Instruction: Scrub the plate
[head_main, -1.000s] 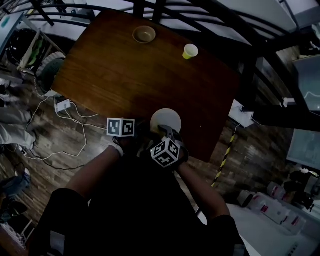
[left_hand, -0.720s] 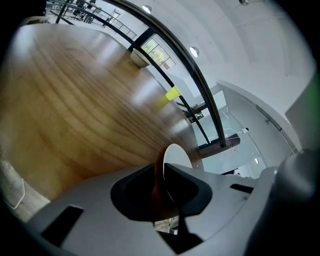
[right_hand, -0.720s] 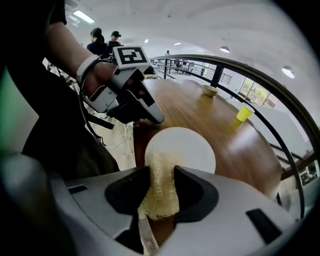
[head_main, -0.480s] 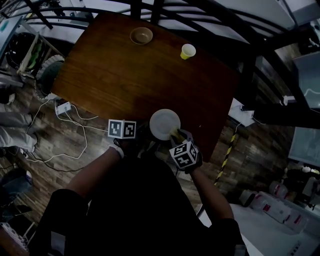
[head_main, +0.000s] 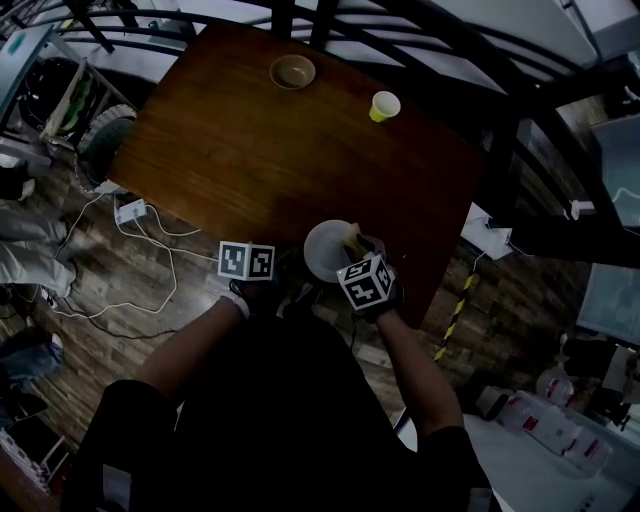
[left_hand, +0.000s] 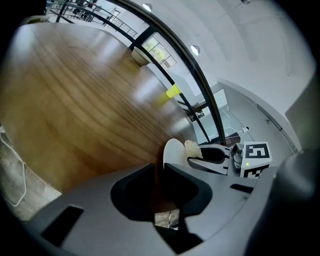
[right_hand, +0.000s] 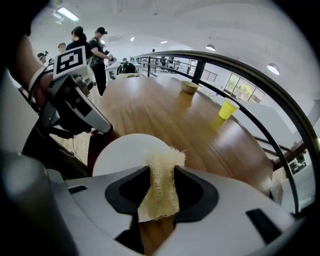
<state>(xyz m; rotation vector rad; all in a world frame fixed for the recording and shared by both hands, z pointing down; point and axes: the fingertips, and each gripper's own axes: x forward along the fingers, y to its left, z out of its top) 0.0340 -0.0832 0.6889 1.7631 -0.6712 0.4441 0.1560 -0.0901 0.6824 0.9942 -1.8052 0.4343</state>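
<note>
Plate is at the near edge of the table, directly in front of the person. It is pinched by its left rim in the left gripper, whose jaws are drawn in tight on the thin edge (in that gripper's view the plate shows nearly edge-on, rising out of the slit between them). It looks tilted up off the wood rather than lying flat; whether its lower rim touches the table I cannot tell. Right gripper has its jaws clamped on a pale fibrous pad, which stands up between them with its frayed tip poking forward. Key relation: the plate's white face lies straight ahead of the right gripper and is turned toward it. The pad tip overlaps the rim on the plate's right side, opposite the left gripper's hold; contact looks likely but is not certain. So the right is the working hand and the left the holder. Judgement: scrubbing is under way or about to start. The next stroke would carry the pad across the face toward the left gripper, with modest pressure, since a one-edge pinch could let the plate pivot or slip. Bowl and yellow cup stand well apart at the far side, out of play.
</note>
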